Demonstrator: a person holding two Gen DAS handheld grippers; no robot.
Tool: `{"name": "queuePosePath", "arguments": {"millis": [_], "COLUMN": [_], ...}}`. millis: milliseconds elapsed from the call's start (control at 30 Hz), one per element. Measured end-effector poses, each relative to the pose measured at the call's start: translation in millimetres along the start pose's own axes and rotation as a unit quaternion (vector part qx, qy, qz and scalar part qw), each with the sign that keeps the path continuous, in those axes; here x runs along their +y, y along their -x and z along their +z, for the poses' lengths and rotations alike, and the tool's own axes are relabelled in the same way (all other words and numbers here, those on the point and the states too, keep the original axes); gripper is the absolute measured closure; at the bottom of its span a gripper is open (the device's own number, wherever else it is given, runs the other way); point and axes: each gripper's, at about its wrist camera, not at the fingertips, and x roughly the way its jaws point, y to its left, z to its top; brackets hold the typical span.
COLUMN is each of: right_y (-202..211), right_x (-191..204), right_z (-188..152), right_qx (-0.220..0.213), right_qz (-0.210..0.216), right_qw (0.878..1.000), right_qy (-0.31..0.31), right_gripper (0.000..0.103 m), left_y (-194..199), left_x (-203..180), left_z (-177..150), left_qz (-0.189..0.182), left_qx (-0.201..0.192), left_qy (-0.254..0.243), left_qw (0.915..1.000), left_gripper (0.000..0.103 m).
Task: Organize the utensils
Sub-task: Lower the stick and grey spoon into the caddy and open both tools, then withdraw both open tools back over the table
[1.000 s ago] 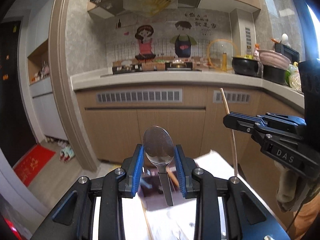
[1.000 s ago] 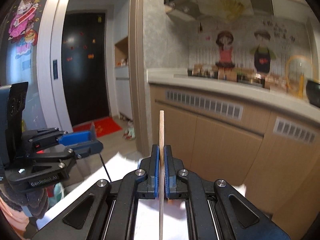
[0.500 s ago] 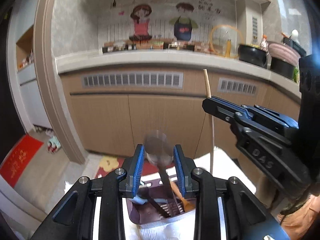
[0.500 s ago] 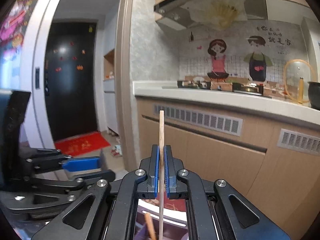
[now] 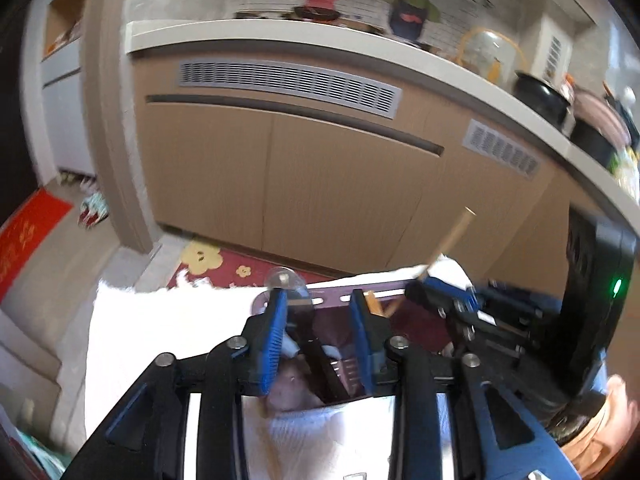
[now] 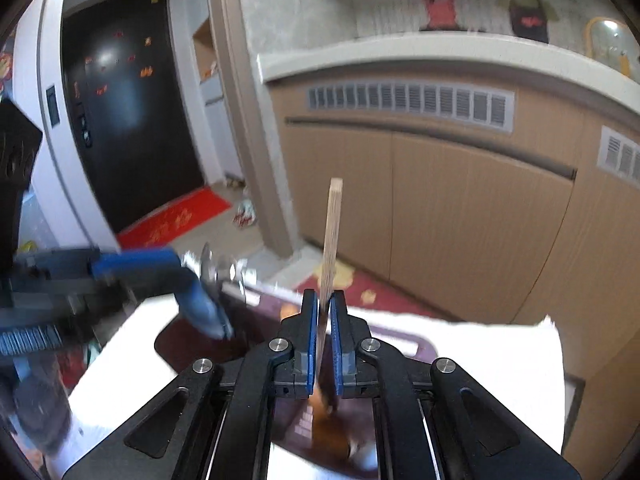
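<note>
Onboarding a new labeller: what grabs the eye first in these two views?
The wooden chopstick standing upright between the right claw's parting jaws, dead centre of the right wrist view. Below both claws sits a dark maroon utensil holder on white cloth; the left claw, jaws opening, hangs over it.

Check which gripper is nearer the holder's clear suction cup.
Left. Left gripper has a fingertip just below the suction cup, jaws opening around a dark utensil handle; right gripper, shut on the wooden chopstick, is off toward the holder's other end.
</note>
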Motion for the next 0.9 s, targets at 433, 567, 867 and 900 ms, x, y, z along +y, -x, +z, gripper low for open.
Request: {"name": "queuePosePath", "arguments": {"millis": [433,567,867,900], "right_y": [67.0,78.1,84.9,84.7], "right_x": [16.7,34.6,82.5,87.9], "right_z": [-71.2,-99.9,-155.7,-159.0], "right_qx": [0.046,0.079,0.152,0.155], "right_qz": [-0.039,-0.035,0.050,0.056], "right_qw": [0.997,0.995,0.987,0.986], "right_qy": [0.039,0.051,0.035,0.038], "right_gripper": [0.072,0.068,0.058,0.058], "left_y": [16.1,1.4,12.0,17.7], "left_x": [32.6,21.4,24.4,29.2], "left_z": [-87.3,-127.2,-143.2,-143.3], "left_qz": [0.050,0.042,0.067,0.078], "left_qx": [0.081,0.129,0.120,0.115], "left_qy": [0.007,-0.012,0.016,0.023], "left_qw": [0.9954,0.9907,0.9904,0.9900], "left_gripper": [0.056,0.056,0.058,0.058]}}
